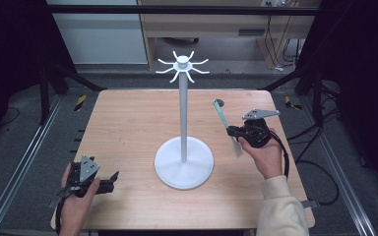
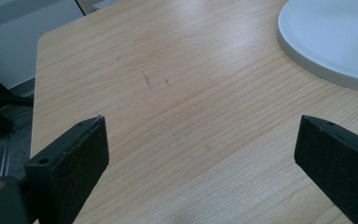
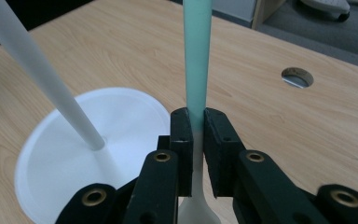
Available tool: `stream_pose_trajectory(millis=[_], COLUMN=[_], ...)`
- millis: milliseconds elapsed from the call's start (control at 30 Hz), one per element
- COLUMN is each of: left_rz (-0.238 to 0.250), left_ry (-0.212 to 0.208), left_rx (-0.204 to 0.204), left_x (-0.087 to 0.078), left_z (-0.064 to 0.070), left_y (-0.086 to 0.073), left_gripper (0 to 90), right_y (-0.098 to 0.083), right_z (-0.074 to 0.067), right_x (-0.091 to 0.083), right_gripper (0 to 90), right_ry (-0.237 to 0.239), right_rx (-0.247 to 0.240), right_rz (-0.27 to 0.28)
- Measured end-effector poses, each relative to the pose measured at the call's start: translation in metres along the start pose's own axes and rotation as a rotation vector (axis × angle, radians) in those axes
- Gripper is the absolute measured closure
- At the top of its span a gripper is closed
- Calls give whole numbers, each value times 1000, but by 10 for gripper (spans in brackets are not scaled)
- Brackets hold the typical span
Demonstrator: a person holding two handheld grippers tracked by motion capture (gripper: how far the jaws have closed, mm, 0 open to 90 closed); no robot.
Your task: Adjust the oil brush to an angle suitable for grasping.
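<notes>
The right tongs (image 1: 232,131) are clenched on a slim utensil (image 1: 221,117) with a teal handle and a whitish head, gripped about where teal turns to white. Its long axis runs from the head (image 1: 236,148), low and toward the near edge of the table (image 1: 128,123), up along the handle to its tip toward the far right corner, near a round hole (image 1: 219,103) in the tabletop. The right gripper view shows the jaws pressed flat on both sides of the handle (image 3: 197,56), which rises straight away from the camera. Just left of the utensil stands a white rack (image 1: 183,118), its round base at the table's middle nearer the front edge, its pole upright, hooks (image 1: 182,67) spread at the top. The left tongs (image 1: 113,181) rest released at the near left corner, jaws wide apart over bare wood, with the rack's base (image 2: 335,42) ahead to their right. Open wood lies along the left and far edges.
</notes>
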State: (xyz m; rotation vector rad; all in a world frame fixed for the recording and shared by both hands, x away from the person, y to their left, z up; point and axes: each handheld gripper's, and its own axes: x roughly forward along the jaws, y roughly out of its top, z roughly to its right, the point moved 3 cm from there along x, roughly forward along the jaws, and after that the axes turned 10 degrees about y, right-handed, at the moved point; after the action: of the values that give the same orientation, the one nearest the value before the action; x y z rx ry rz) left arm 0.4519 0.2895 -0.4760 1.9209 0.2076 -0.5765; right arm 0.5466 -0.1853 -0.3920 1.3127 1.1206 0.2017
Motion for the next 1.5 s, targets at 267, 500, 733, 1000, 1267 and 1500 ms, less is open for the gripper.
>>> stream_pose_trajectory(millis=[267, 500, 733, 1000, 1267, 1500], left_rz=[0, 5, 9, 9, 9, 10], left_ry=[4, 3, 5, -2, 5, 1], left_rx=[-12, -17, -16, -6, -8, -9], left_x=[1, 0, -1, 1, -2, 0], left_z=[-2, -3, -4, 0, -4, -2], left_y=[0, 0, -1, 1, -1, 1], left_gripper=[26, 26, 25, 26, 26, 26], right_y=[7, 13, 25, 35, 42, 49], right_z=[-8, -16, -26, -38, -47, -58], right_x=[-13, -26, -42, -51, -61, -70], right_gripper=[824, 824, 824, 824, 824, 824], right_ry=[5, 5, 21, 27, 48, 64], right_rx=[-8, -11, -32, -62, -72, -95], right_rz=[91, 150, 212, 250, 293, 328])
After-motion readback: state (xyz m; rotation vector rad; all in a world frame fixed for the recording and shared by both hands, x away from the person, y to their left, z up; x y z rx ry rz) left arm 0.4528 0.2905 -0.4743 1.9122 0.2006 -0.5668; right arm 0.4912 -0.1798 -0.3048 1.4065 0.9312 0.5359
